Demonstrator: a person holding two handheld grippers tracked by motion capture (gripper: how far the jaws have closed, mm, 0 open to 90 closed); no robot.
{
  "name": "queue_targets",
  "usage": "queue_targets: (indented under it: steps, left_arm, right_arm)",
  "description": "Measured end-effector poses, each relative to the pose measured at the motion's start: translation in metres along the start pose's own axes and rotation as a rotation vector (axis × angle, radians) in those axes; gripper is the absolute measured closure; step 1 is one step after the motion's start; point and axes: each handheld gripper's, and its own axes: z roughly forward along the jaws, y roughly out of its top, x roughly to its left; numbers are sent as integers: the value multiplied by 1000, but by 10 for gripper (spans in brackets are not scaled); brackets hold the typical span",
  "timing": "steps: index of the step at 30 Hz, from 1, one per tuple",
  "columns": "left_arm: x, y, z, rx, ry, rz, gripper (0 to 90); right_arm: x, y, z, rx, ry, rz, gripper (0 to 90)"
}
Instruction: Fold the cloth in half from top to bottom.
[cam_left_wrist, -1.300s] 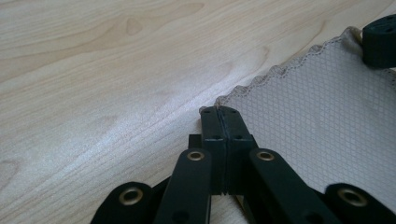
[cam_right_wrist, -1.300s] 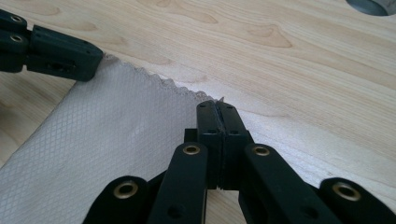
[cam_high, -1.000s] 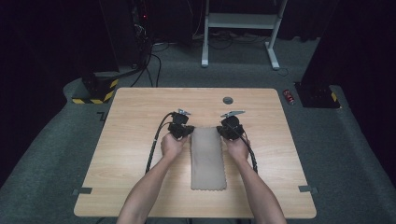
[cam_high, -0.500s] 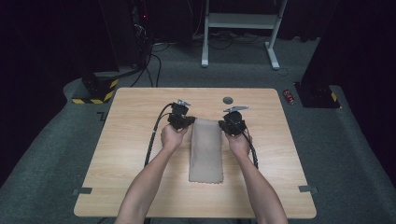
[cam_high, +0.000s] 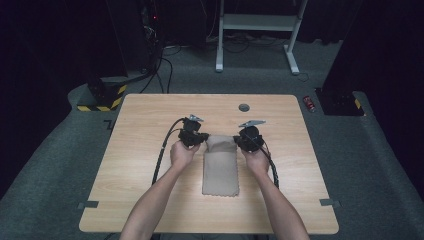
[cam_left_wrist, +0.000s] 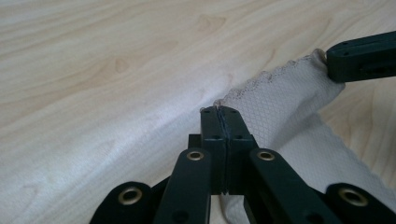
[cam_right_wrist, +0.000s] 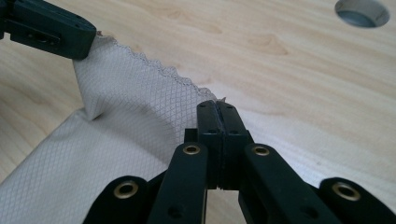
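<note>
The far edge of the beige, diamond-weave rectangular cloth (cam_high: 220, 167) is now being lifted off the pale wooden bench (cam_high: 140, 200), corners clamped by left tongs (cam_left_wrist: 219, 111) and right tongs (cam_right_wrist: 217, 106); folding is probably beginning.

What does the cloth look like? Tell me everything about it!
The cloth is beige, with a fine diamond weave and a wavy, scalloped edge. It lies as a long, narrow strip in the middle of the wooden table. Its far end is lifted off the table and sags a little between the two corners. The left gripper is shut on one far corner, and the right gripper is shut on the other. The near part rests flat on the table.
</note>
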Motion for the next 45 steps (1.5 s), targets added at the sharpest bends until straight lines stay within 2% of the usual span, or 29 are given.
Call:
queue_targets:
  steps: [9, 12, 14, 28, 34, 45]
  left_arm:
    - [-9, -16, 1, 4, -34, 3, 894]
    - [-12, -18, -3, -8, -45, -1, 894]
    - [-14, -18, -5, -8, -42, 11, 894]
    - [-18, -25, -21, -28, -48, 31, 894]
    - [-22, -26, -26, -33, -53, 45, 894]
    - [-22, -33, -33, -39, -71, 44, 895]
  right_arm:
    - [2, -19, -6, 17, 24, -8, 898]
    - [1, -21, -10, 8, 30, -3, 898]
    - [2, -22, -12, 4, 37, -6, 898]
    - [16, -27, -26, -16, 54, -57, 898]
    - [16, -29, -32, -28, 62, -56, 898]
    - [20, -33, -36, -36, 84, -61, 898]
